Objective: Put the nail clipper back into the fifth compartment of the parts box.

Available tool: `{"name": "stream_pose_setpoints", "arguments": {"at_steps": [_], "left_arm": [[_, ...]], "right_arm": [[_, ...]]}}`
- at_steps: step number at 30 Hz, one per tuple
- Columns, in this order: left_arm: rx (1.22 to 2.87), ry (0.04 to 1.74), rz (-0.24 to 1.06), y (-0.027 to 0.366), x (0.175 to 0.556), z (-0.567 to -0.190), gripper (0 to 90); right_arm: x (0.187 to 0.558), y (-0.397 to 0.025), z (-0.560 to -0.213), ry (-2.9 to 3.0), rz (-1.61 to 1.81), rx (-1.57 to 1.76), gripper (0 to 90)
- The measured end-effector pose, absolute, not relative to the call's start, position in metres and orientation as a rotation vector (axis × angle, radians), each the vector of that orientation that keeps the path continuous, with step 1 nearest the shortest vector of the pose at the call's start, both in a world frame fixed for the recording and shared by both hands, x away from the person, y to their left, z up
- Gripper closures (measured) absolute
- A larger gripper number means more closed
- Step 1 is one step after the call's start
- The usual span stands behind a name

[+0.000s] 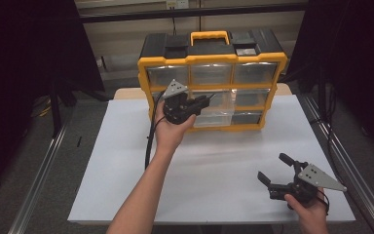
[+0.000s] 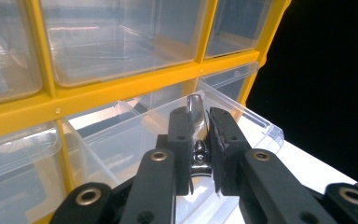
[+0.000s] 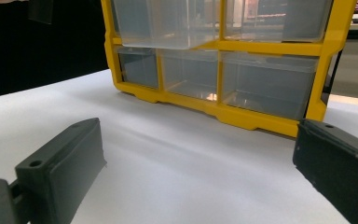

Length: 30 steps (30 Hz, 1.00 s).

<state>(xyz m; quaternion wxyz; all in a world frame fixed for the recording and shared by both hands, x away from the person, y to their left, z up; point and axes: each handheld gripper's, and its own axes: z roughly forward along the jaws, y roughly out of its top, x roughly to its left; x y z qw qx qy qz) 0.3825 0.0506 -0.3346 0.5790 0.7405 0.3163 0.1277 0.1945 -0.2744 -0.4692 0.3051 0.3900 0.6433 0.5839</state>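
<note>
Black jaws of the left gripper (image 2: 199, 140) pinch a shiny metal nail clipper (image 2: 197, 135) right over a pulled-out clear drawer (image 2: 242, 116) of the yellow box (image 1: 212, 61). Down on the white table (image 1: 214, 156), the right gripper (image 1: 275, 170) is spread wide, holding nothing.

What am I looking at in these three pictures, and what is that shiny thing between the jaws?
A person works at a white table with a hand-held two-jaw gripper in each hand. The high view looks down from above; the other two pictures come from cameras riding on the grippers. On the table stands a yellow-framed organiser with clear plastic drawers; one middle drawer is pulled out. The left gripper is shut on a small shiny metal nail clipper, held over that open drawer. The right gripper waits open above the table, holding nothing.
</note>
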Motion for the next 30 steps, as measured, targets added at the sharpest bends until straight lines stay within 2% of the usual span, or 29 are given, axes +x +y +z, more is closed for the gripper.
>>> {"name": "stream_pose_setpoints", "arguments": {"at_steps": [30], "left_arm": [[1.749,0.734,0.307,0.0473,0.3904,-0.3409,80.3]], "right_arm": [[0.1948,-0.2757,-0.4693,1.700,1.554,1.038,1.7]]}}
